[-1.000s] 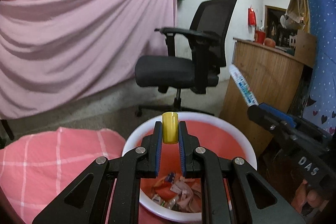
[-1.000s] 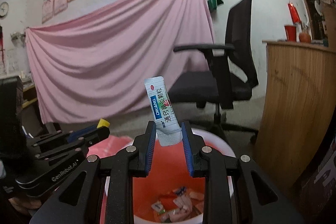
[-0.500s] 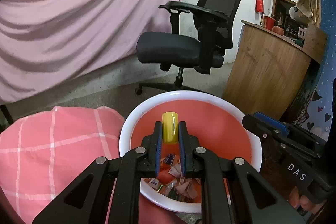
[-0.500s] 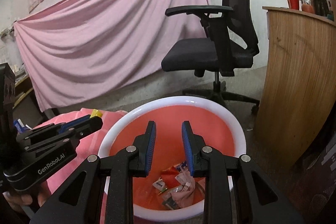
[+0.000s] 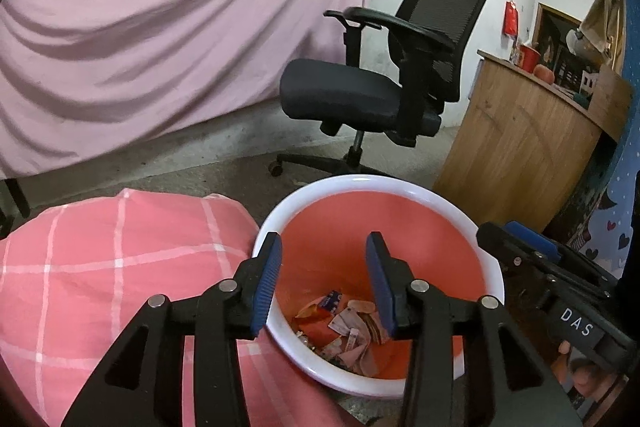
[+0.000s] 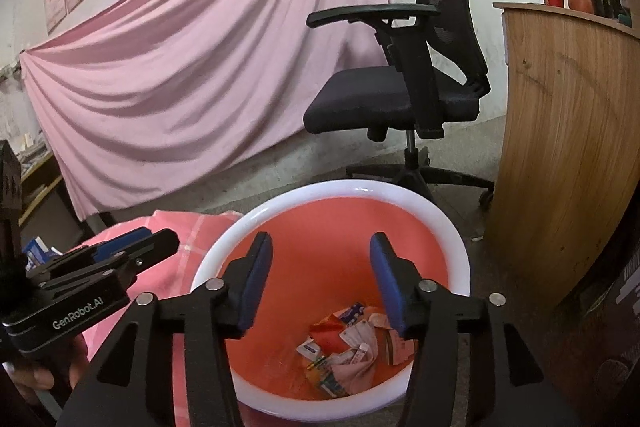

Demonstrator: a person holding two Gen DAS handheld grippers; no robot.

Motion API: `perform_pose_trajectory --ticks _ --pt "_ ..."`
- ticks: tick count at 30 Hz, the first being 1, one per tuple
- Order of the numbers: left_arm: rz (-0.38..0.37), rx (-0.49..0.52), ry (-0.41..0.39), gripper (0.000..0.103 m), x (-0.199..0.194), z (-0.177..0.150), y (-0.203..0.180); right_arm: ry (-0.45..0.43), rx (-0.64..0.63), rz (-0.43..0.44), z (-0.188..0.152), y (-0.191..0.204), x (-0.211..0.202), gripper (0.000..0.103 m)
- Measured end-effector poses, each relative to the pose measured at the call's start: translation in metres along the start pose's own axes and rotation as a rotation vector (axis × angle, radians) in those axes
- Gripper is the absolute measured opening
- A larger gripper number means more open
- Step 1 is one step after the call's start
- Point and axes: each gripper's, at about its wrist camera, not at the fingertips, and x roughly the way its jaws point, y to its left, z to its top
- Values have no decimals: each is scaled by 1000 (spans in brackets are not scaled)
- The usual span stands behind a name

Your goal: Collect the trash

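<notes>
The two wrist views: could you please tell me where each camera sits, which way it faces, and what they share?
Left wrist view: sits on the left tongs, facing forward and down into the orange bin; the right tongs and fingers show at right.
Right wrist view: sits on the right tongs, facing into the same bin; the left tongs and a hand show at left.
Shared: bin, trash, office chair, pink sheet, wooden counter.

Soft, even indoor light filled both views; shadows were faint. Fisheye bending curved the edges, corners went black, and focus stayed fairly sharp.
</notes>
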Motion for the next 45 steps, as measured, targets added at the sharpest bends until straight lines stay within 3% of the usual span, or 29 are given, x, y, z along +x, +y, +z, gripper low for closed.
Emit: perform_pose_trajectory --ticks 3,5,9,11,15,17,21,27,36,45 --pt "6 -14 -16 46 -8 1 5 -3 2 -2 1 0 0 54" --pt "9 -23 -34 54 -14 1 8 -8 4 -4 2 0 0 62" --pt "23 -36 -62 59 -26 1 14 -23 9 2 4 1 -2 69" --pt "34 -47 -75 71 -31 1 18 -32 8 -1 4 2 -3 77" --pt "48 -70 -112 91 -40 2 23 -42 4 -11 5 2 -3 81" --pt "63 -79 -130 100 -45 0 25 -49 7 -16 5 2 -4 88" --pt "87 -79 -163 100 -55 -4 31 -68 12 -26 8 3 -10 103" --pt "99 -84 -214 100 -78 -12 42 -115 -21 -38 9 14 -26 103" --pt "111 -97 -306 101 -125 -30 48 -267 -61 -37 -6 35 -72 103" --pt "143 -70 -347 101 -172 -65 46 -402 -66 -45 -22 38 -116 103"
